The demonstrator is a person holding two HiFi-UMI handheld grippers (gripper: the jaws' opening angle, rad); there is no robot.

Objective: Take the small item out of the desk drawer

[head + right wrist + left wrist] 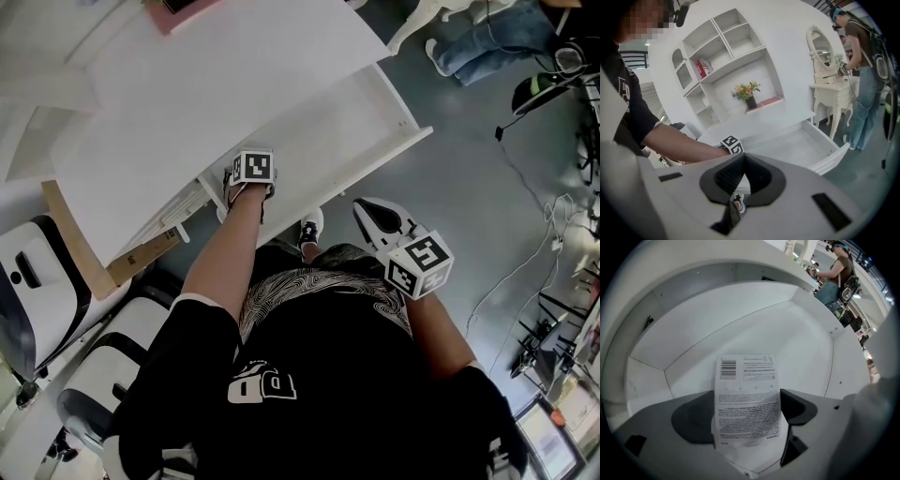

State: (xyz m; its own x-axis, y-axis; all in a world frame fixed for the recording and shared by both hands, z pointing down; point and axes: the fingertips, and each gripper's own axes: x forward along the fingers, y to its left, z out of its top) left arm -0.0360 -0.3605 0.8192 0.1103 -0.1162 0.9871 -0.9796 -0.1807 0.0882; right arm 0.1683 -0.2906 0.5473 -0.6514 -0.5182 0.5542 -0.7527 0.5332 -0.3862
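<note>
Left claw (746, 414) reaches into open drawer (740, 324) below white tabletop (206, 84). Jaws spread wide, released. Small white packet (746, 380) (barcode and fine print on its face) sits between the spread jaws, inside drawer; pads not pressing it. Right claw (742, 161) clenched on nothing, held outside drawer, well apart from packet.

the white packet (747, 399) carries a barcode at its top left and dense blocks of small print, too fine to read. the black shirt (281, 394) bears large white letters, seemingly "pd", upside down. each marker cube (253, 167) shows only black-and-white square codes.
</note>
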